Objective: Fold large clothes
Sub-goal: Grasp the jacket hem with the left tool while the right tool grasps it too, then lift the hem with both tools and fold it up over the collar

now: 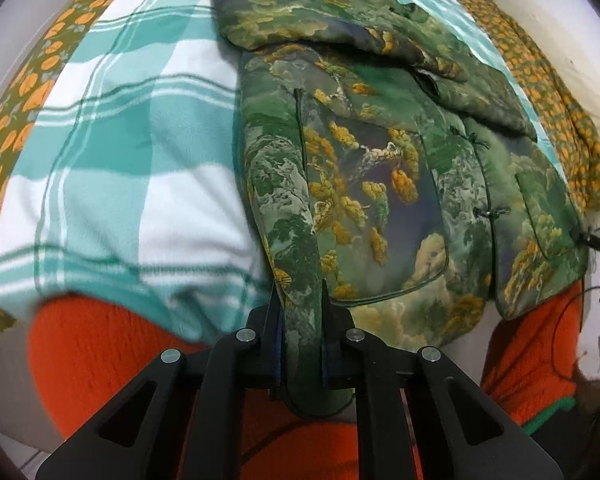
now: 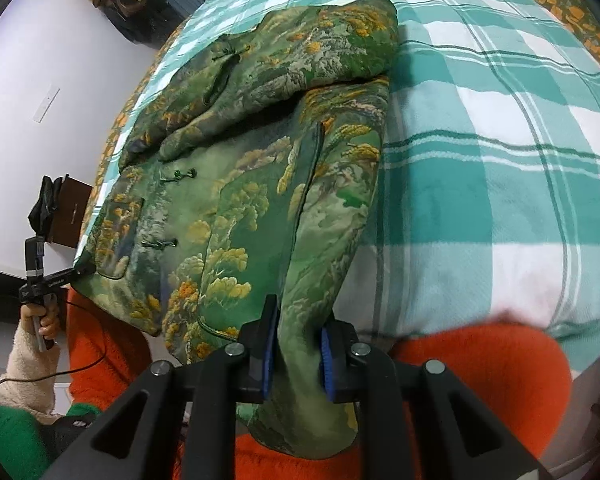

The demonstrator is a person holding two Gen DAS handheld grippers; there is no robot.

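Observation:
A green padded jacket [image 1: 380, 184] with a yellow and green landscape print and knot buttons lies on a teal and white checked blanket [image 1: 120, 160]. Its sleeves are folded across the chest. My left gripper [image 1: 302, 344] is shut on the jacket's near hem at one side. My right gripper [image 2: 298, 354] is shut on the jacket [image 2: 240, 208] hem at the other side. In the right wrist view the left gripper [image 2: 80, 270] pinches the hem corner; in the left wrist view the right gripper [image 1: 580, 236] pinches the far corner. The hem hangs over the bed's near edge.
An orange fuzzy cover [image 1: 100, 352] lies under the blanket at the near edge. An orange-flowered sheet [image 1: 28, 92] borders the bed. A white wall [image 2: 40, 80], hanging dark clothes [image 2: 132, 4] and a brown cabinet [image 2: 72, 216] stand beside it. A cable [image 2: 40, 376] trails by the hand.

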